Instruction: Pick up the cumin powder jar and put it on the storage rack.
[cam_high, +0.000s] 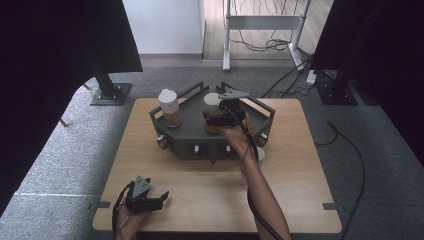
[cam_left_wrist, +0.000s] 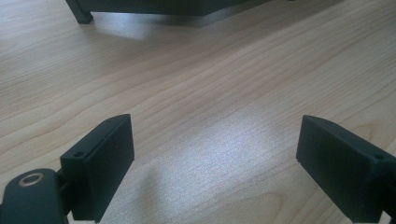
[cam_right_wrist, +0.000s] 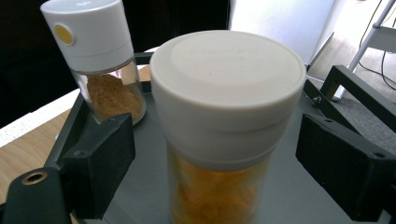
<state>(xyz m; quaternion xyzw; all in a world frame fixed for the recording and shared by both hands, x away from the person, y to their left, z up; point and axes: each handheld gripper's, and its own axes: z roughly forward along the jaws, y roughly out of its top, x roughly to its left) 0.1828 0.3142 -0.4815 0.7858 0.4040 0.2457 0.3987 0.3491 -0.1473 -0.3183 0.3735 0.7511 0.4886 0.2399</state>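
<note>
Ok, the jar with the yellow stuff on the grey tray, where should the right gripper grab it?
Grip the yellow-filled jar on its clear straight-sided body just under the white cap, coming level from the person's side, as the right gripper already sits astride it with jaws open. The jar stands upright, and the cap is wider than the body, so pads below it are less likely to slip upward.

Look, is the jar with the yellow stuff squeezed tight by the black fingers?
No, the right gripper's fingers stand apart from the jar, with a gap on each side.
</note>
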